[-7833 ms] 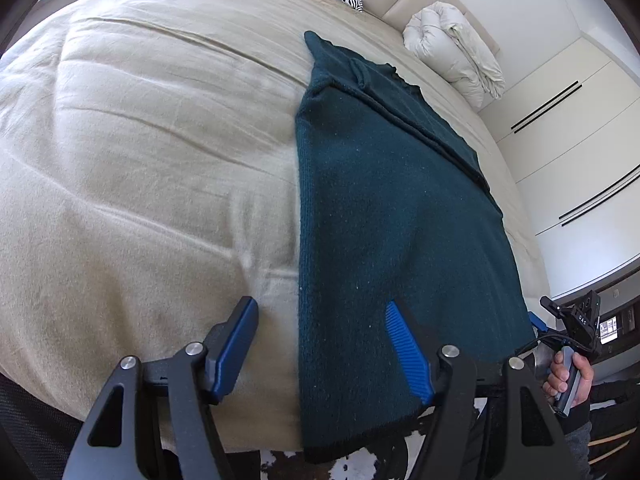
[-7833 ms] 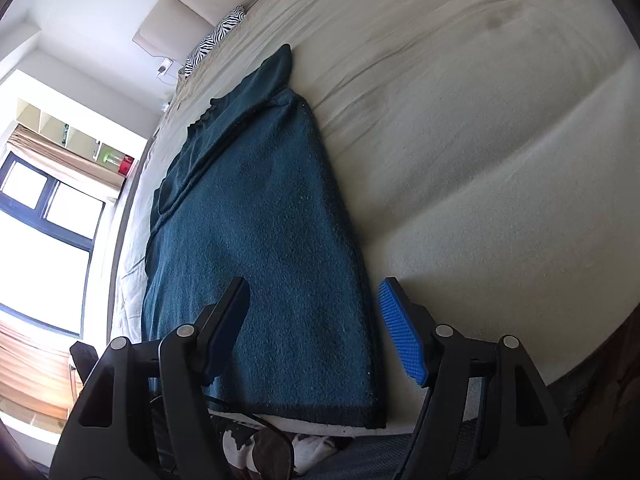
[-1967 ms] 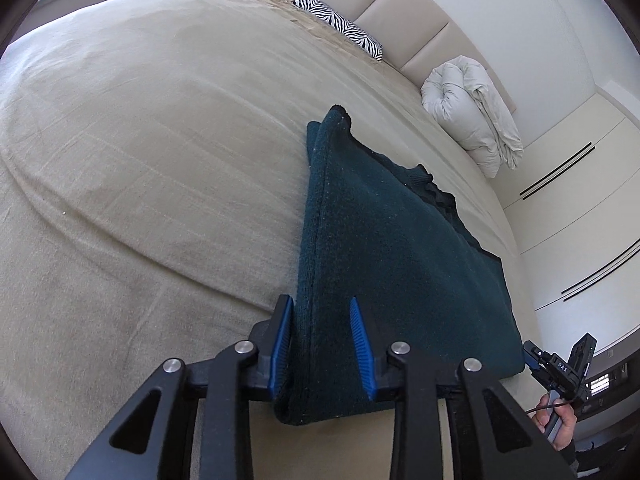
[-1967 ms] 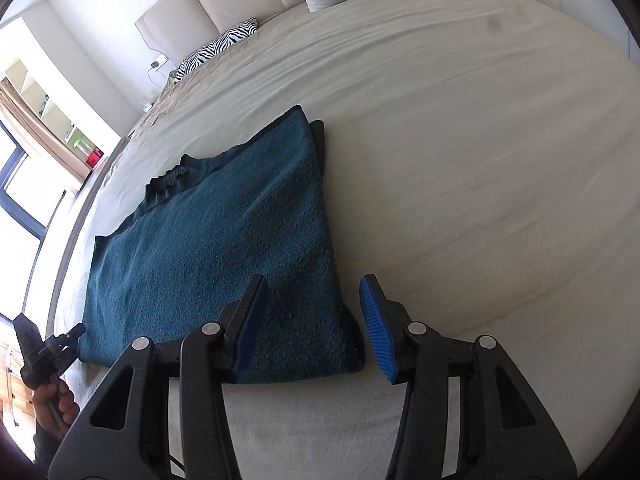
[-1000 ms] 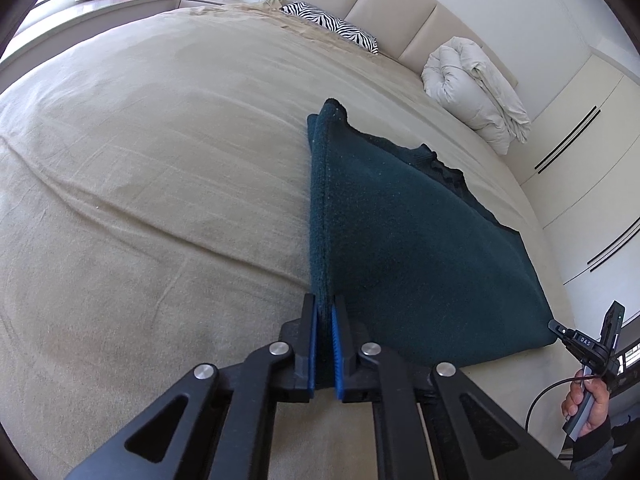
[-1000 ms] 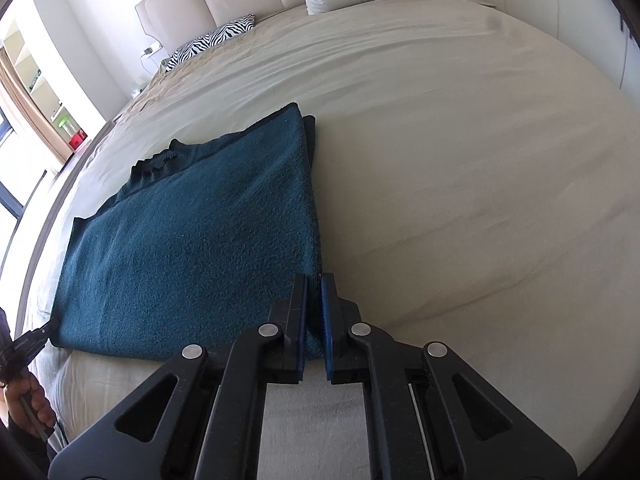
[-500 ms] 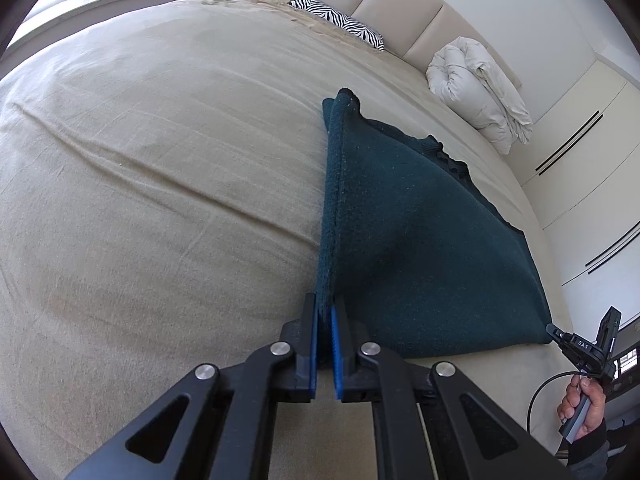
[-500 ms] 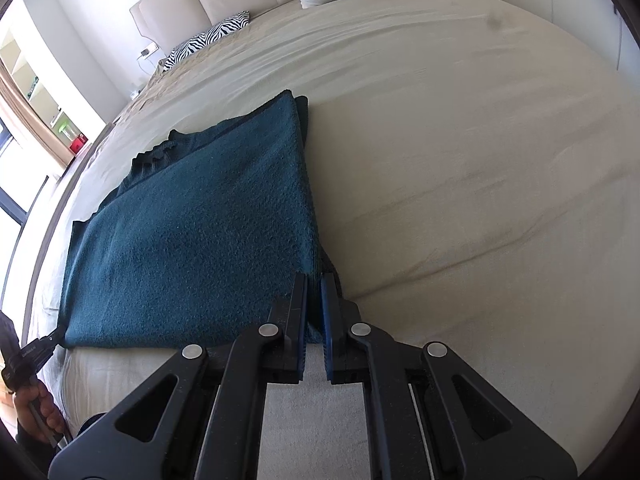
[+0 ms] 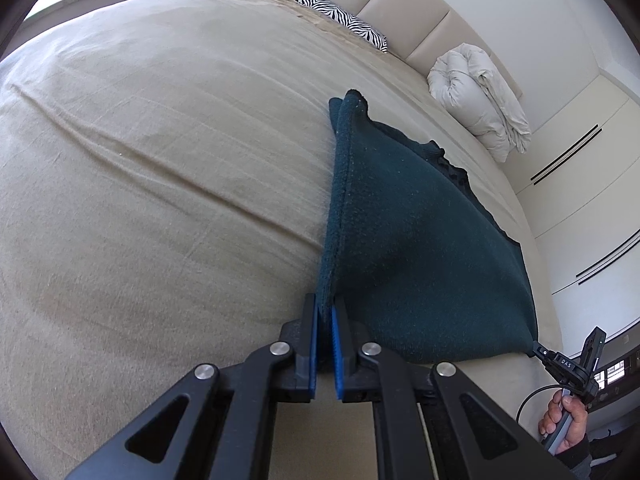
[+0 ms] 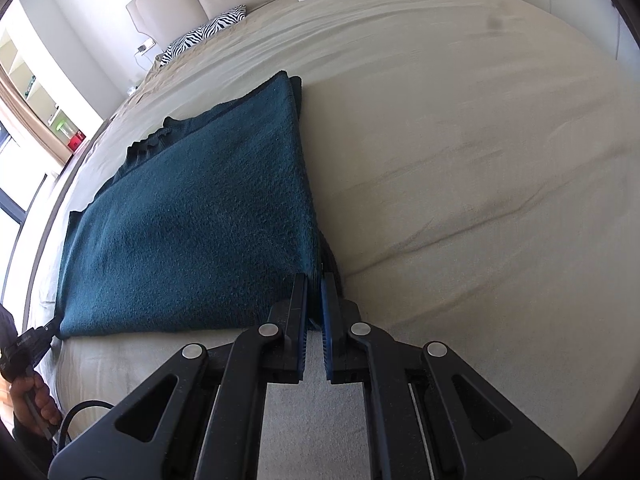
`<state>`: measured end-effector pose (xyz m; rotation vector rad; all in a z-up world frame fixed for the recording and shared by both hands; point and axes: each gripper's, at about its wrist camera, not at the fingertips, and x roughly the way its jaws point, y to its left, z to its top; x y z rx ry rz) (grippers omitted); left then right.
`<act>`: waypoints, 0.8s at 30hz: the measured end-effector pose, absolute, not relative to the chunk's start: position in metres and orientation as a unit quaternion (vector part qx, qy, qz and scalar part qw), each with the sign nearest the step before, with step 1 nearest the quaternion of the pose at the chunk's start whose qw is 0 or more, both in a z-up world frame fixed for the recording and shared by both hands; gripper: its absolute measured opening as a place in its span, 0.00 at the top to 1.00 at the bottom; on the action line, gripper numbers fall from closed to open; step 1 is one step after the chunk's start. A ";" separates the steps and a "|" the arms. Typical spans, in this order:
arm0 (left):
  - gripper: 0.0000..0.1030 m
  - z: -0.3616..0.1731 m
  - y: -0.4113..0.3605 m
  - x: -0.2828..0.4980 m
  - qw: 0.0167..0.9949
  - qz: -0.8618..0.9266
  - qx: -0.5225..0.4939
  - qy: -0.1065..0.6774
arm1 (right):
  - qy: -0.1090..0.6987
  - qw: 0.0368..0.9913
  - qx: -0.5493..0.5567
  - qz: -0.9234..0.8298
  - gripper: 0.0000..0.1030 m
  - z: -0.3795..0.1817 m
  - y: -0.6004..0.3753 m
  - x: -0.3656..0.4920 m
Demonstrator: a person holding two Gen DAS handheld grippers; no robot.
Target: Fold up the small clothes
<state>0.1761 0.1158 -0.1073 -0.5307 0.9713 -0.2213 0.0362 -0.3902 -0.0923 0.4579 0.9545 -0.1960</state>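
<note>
Two near corners of the dark teal sweater (image 9: 420, 248) are pinched, on the beige bed (image 9: 160, 160): the left gripper (image 9: 325, 316) clamps one, the right gripper (image 10: 315, 284) the other. Soft, thick knit will likely sag and drape, so corner holds suit it.

To the outer side of my left gripper (image 9: 325, 312) the beige bedspread (image 9: 160, 168) lies bare. Beyond my right gripper (image 10: 315, 280) it is likewise open. The teal sweater (image 10: 192, 220) fills the stretch between them; the zebra pillow (image 9: 344, 20) and rolled duvet (image 9: 480, 100) sit well apart, by the headboard.
</note>
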 end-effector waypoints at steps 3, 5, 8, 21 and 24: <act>0.89 -0.108 0.116 0.176 0.845 -0.105 -0.251 0.460 | 0.455 0.858 0.218 -0.092 0.95 -0.093 -0.391 0.037; 0.84 -0.109 0.117 0.176 0.844 -0.104 -0.252 0.462 | 0.454 0.858 0.221 -0.090 0.95 -0.093 -0.392 0.037; 0.79 -0.104 0.118 0.173 0.843 -0.102 -0.257 0.460 | 0.449 0.855 0.242 -0.090 0.93 -0.091 -0.397 0.035; 0.53 -0.037 0.067 0.218 0.899 -0.119 -0.170 0.386 | 0.371 0.880 0.297 -0.003 0.51 -0.022 -0.366 0.086; 0.53 -0.038 0.037 0.252 0.901 -0.133 -0.149 0.386 | 0.389 0.862 0.321 0.055 0.51 -0.031 -0.336 0.143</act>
